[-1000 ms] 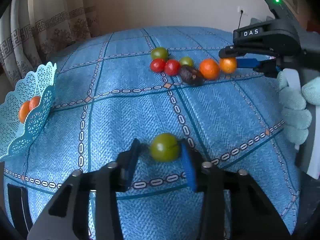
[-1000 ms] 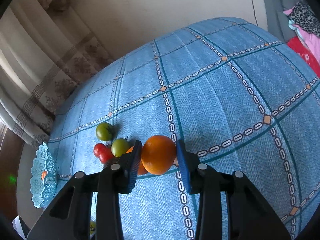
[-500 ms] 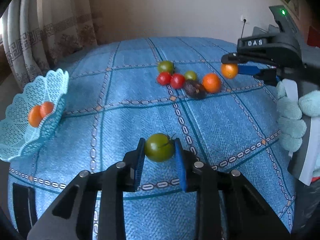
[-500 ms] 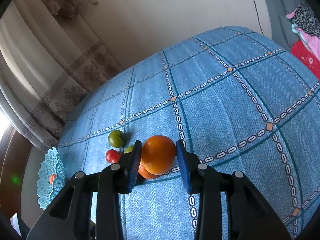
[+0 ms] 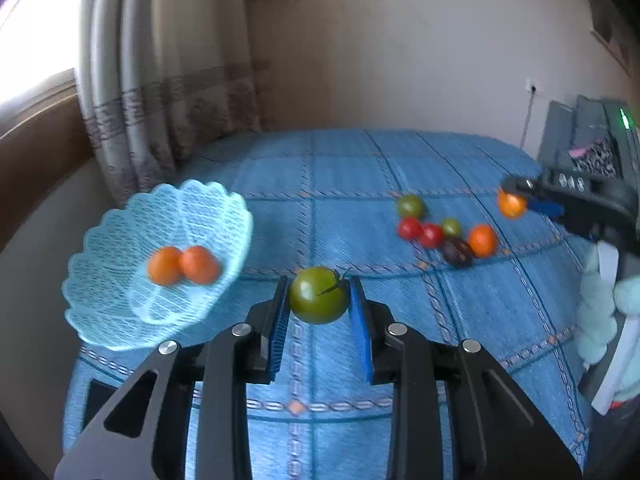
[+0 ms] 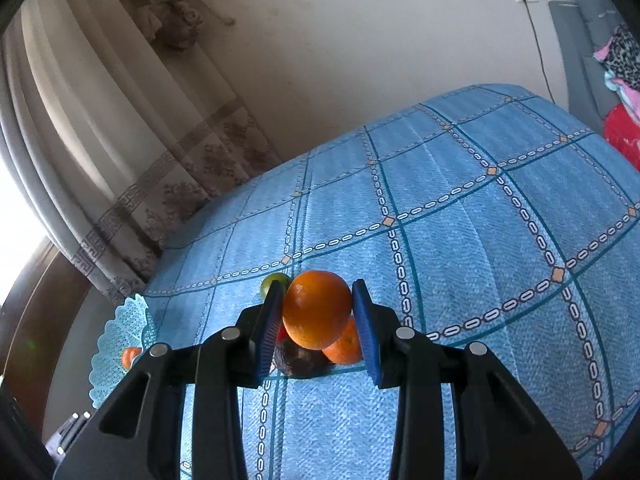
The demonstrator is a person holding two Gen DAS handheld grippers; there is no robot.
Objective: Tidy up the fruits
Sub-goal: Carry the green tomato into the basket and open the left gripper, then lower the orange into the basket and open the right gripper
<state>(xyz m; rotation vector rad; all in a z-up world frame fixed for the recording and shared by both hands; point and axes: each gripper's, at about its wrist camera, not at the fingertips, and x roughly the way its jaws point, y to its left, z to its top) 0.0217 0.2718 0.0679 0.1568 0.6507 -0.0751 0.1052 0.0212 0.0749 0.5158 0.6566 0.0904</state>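
Both sets of jaws are closed on fruit: left gripper (image 5: 319,300) clamps a green tomato (image 5: 319,295) between its blue pads, stem facing the camera; right gripper (image 6: 318,312) clamps an orange (image 6: 317,309) the same way, pads pressed to both sides. Both fruits are held clear of the blue patterned cloth (image 5: 352,184) covering the table. Left wrist view: light-blue lattice basket (image 5: 120,312) sits at the left edge of the cloth, tilted toward the camera, with two oranges in the basket (image 5: 182,265) touching each other. Remaining cluster lies well to the right of the basket: a green tomato on the cloth (image 5: 410,206) at the far side, two red tomatoes (image 5: 420,232) side by side, a smaller green one (image 5: 451,227), a dark fruit (image 5: 456,251), and a second orange (image 5: 482,240) touching the dark fruit. Right gripper appears in this view at the right edge, above the far side of the cluster, held by a hand in a pale knitted glove (image 5: 600,312). Right wrist view: held orange overlaps the cluster; the dark fruit and second orange show directly beneath it. Image is motion-blurred in the left view. Curtain (image 6: 132,152) hangs behind the table.
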